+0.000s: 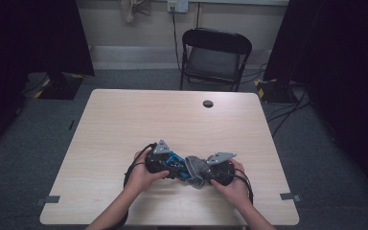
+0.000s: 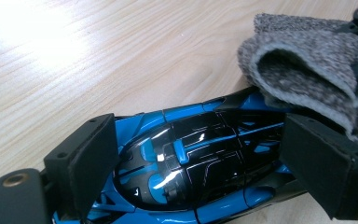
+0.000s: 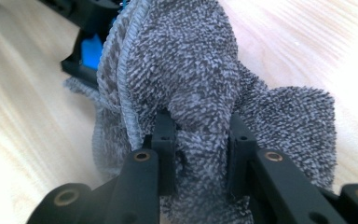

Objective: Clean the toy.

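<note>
The toy car (image 2: 191,163) is blue and black, with a glossy shell that reflects the light. It lies lengthwise between the two pads of the left gripper (image 2: 196,172), which press on its two sides, just above the wooden table. The grey cloth (image 3: 186,93) is a rough terry cloth with a stitched edge, folded and bunched. A fold of it is pinched between the jaws of the right gripper (image 3: 200,149). Its free part hangs over one end of the car and touches it, between the two grippers.
</note>
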The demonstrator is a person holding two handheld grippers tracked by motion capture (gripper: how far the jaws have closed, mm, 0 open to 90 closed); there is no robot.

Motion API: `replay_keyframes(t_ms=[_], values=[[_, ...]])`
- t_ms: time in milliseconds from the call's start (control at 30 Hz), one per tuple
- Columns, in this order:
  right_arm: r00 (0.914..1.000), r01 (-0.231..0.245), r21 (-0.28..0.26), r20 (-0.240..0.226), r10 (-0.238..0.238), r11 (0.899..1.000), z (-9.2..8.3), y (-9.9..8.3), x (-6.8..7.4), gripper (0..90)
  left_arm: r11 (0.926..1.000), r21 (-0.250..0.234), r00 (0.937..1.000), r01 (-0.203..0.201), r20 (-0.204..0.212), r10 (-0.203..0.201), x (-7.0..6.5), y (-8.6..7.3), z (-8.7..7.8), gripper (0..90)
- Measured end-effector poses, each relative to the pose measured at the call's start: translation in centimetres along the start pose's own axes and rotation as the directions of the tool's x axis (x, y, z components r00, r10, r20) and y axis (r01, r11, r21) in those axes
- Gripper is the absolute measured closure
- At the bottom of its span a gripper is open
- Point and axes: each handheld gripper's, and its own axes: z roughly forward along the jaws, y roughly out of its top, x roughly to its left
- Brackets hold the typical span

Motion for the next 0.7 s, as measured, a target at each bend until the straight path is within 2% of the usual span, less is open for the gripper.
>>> replay_keyframes(t_ms=[367, 567, 700], values=[[0.9989, -0.039, 0.003, 0.024, 0.039, 0.999, 0.9, 1.1, -1.3, 71.4, 1.0, 0.002, 1.0, -0.002, 0.0, 0.002, -0.1, 0.0, 0.0, 11.6], [0.9991, -0.025, 0.007, 0.035, 0.025, 1.0, 0.9, 1.4, -1.4, 71.6, 1.0, 0.0, 1.0, -0.002, -0.001, 0.002, 0.0, 0.0, 0.0, 11.6], [0.9994, -0.016, -0.001, 0.032, 0.016, 1.0, -0.1, 1.1, -1.5, 71.7, 1.0, -0.001, 1.0, -0.001, -0.001, 0.001, 0.0, 0.0, 0.0, 11.6]])
